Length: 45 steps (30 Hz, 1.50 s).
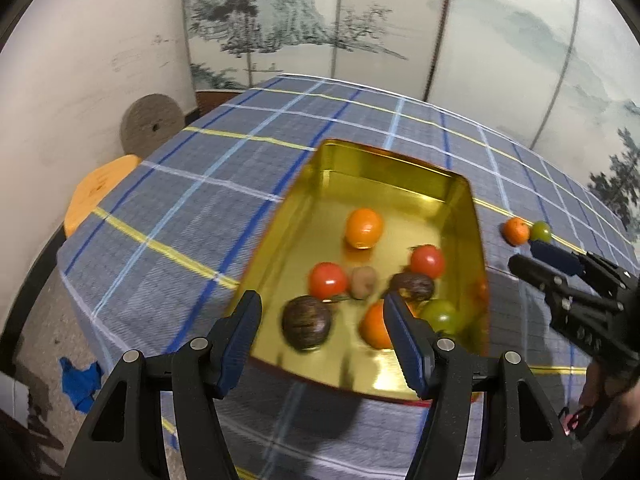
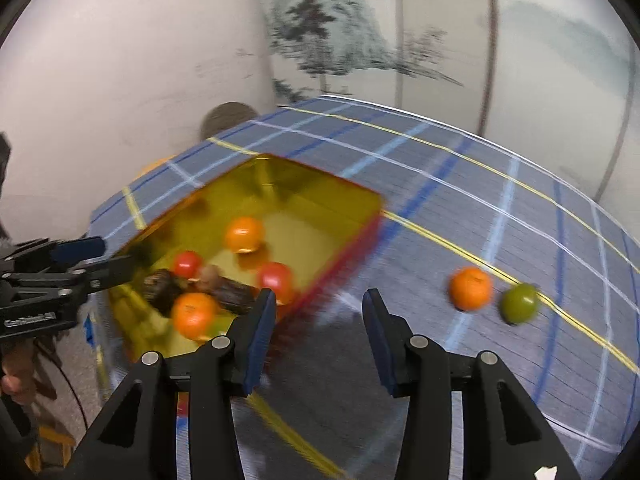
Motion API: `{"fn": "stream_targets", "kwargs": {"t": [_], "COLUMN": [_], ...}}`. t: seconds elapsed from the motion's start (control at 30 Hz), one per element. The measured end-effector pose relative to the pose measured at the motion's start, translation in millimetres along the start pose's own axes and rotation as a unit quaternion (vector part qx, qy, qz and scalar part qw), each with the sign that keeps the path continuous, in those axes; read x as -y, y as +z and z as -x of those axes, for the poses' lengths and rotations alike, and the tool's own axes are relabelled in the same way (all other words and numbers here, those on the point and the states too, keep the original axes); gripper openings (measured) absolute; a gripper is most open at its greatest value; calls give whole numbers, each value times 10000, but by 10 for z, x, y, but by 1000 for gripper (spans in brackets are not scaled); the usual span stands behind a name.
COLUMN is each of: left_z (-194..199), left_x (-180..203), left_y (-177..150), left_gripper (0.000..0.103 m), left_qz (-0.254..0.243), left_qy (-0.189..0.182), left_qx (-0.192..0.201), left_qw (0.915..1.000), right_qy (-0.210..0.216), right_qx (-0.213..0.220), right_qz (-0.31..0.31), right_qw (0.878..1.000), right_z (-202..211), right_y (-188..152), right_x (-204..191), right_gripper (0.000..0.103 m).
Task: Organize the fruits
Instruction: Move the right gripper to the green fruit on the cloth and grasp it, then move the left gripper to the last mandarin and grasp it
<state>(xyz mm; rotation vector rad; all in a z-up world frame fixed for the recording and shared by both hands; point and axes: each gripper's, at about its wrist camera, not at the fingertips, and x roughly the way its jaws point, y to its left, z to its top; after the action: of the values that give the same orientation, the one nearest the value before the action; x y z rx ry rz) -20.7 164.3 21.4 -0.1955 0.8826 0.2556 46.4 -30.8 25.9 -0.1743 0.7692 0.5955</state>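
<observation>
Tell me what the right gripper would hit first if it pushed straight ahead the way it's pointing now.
Most likely the bare checked tablecloth, just right of the gold tin. The right gripper is open and empty. The loose orange and green fruit lie off to its right, though blur makes depth uncertain.

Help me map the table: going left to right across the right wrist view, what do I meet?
Left gripper → gold tin → right gripper → loose orange → green fruit.
</observation>
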Motion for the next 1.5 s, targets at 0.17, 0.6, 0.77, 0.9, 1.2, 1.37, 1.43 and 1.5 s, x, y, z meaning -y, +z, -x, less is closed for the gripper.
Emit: {"fn": "stream_targets", "kwargs": {"t": [0.17,0.6,0.77,0.9,1.2,1.37,1.43,1.5], "left_z": [-52,-212,-286,-351,-492,-544,-575,-610], "left_x": [244,720,902,1039,1368,1504,1567,1631], "left_y": [37,195,295,346,387,399,399,398], "left_gripper": [64,64,64,64,64,64,64,64], "left_qz": [-204,-614,-737,-813,-980,-1010,-1011,-1027], "left_qy": [-180,-396,-459,-508,-675,-779,-812,-843], "left_qx": [-43,-134,-136,-160,-240,-270,-279,-303], "left_qw": [9996,9972,9961,9953,9926,9915,9912,9907], "right_qy": [-483,-985,-1050,-1038,-980,-1051,-1111,-1183], "right_qx": [2,-172,-267,-340,-371,-339,-321,-308], "right_qz": [-503,-992,-910,-887,-795,-973,-1042,-1151], "right_qw": [9976,9900,9899,9900,9913,9891,9878,9858], "right_z": [48,-211,-385,-487,-509,-386,-326,-242], "right_y": [-103,-172,-132,-111,-116,-212,-259,-329], "right_x": [530,1276,1376,1439,1458,1560,1613,1696], "right_gripper": [43,43,43,43,34,34,34,34]}}
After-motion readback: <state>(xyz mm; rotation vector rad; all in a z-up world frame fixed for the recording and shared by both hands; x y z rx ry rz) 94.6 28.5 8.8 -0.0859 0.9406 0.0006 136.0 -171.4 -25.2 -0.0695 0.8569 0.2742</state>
